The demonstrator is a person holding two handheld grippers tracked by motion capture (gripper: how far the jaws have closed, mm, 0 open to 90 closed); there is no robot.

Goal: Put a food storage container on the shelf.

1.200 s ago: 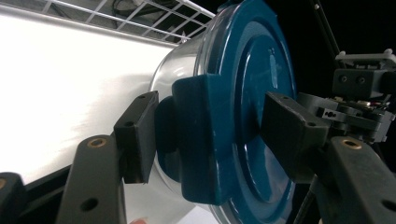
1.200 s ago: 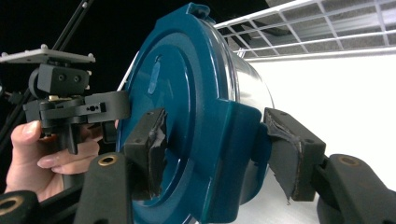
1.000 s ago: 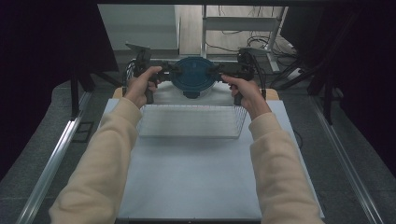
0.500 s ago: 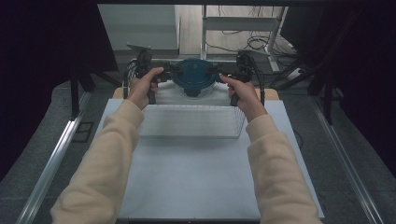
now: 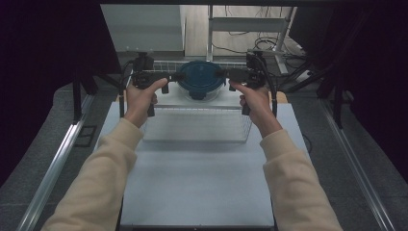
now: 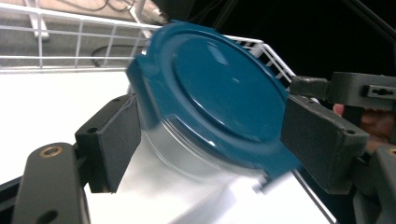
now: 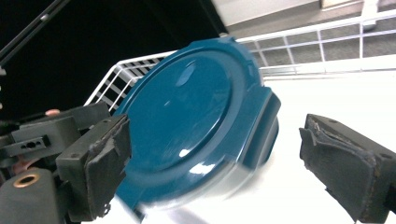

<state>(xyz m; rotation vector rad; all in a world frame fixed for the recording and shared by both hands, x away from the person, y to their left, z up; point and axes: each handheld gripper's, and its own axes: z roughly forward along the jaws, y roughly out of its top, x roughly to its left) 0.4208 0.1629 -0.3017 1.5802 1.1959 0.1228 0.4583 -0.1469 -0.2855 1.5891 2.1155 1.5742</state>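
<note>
Both sets of jaws stand released, and both have just been opening. In the left gripper view, the left gripper (image 6: 205,140) has its two black jaws spread on either side of the blue-lidded container (image 6: 210,112); a side tab of the lid lies between them, and neither pad visibly presses on it. In the right gripper view, the right gripper (image 7: 224,158) flanks the opposite tab the same way, with a clear gap at the pad on that view's right.

The container (image 5: 201,79) sits between the two grippers, on a white raised surface (image 5: 173,100) at the far edge of the desk (image 5: 197,183). The left gripper (image 5: 168,78) lies just beside its left tab, the right gripper (image 5: 231,74) just beside its right tab; both are equally near. The lid is round, so its working axis is the tab-to-tab line, which runs across the desk.

A white wire basket (image 5: 197,125) stands just nearer the person than the container. Wire railing (image 6: 70,46) borders the container's far side. Judged from this, each gripper's open room for withdrawal is outward, away from the container.
</note>
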